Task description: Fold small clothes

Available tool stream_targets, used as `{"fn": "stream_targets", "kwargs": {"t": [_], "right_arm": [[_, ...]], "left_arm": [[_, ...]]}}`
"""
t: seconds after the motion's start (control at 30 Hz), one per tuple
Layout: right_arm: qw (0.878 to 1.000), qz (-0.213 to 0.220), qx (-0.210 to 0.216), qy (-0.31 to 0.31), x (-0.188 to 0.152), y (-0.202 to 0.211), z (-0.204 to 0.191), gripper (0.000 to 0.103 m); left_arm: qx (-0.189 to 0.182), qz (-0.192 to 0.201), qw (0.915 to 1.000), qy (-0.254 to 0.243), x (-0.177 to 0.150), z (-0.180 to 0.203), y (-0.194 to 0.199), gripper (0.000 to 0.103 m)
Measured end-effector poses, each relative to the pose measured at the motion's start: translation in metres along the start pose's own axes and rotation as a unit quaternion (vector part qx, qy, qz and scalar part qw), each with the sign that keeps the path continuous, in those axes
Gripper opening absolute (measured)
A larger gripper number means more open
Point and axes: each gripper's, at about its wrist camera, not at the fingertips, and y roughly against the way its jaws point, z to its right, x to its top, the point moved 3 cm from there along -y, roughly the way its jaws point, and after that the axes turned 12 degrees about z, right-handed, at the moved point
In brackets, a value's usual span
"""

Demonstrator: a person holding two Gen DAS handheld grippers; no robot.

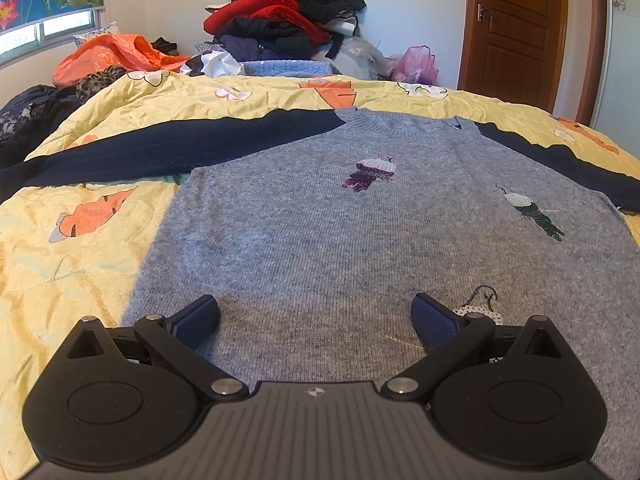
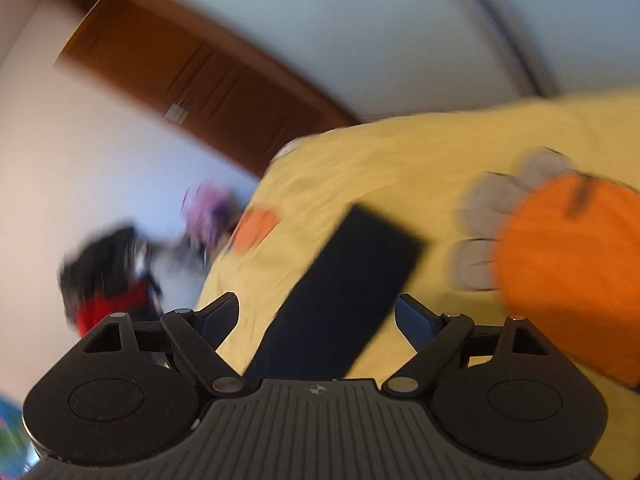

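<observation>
**Grey sweater laid flat on the bed, both grippers open**

We see a small grey sweater [image 1: 360,220] spread face up on a yellow quilt [image 1: 80,240] that covers the bed. Its neckline lies at the far end and its hem at the near end. The two dark navy sleeves reach outward: the left sleeve [image 1: 160,148] runs toward the left edge of the bed, and the right sleeve [image 1: 560,160] runs off to the right. Small knitted figures dot the grey front.

The left gripper [image 1: 316,320] hangs over the near part of the sweater, just above the hem area. Its blue fingers [image 1: 198,320] stand wide apart with only grey knit between them, and they grip nothing.

The right wrist view is heavily blurred and tilted. There the right gripper [image 2: 316,316] is over the sleeve's dark cuff end [image 2: 352,280], which lies flat on the quilt beside an orange carrot print [image 2: 568,272]. Its fingers [image 2: 220,316] are spread on either side of the sleeve and do not press on it.

Beyond the far edge of the bed we make out a heap of clothes [image 1: 288,16], an orange plastic bag [image 1: 116,56], a pink bag [image 1: 416,64] and a brown door [image 1: 516,28].
</observation>
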Motion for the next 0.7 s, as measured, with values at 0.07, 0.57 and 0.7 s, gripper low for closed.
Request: {"fn": "stream_targets", "kwargs": {"t": [0.07,0.57,0.7], "right_arm": [[0.999,-0.006,-0.015,-0.032,0.002,-0.006,0.022,0.081],[0.997,0.018,-0.042,0.068,-0.007,-0.061,-0.002,0.013],[0.991,0.020,0.072,0.107,-0.047,-0.022,-0.073,0.013]], "left_arm": [[0.000,0.000,1.0000,0.000,0.000,0.000,0.000,0.103],[-0.001,-0.001,1.0000,0.001,0.001,0.001,-0.001,0.103],[-0.001,-0.001,1.0000,0.001,0.001,0.001,-0.001,0.103]]}}
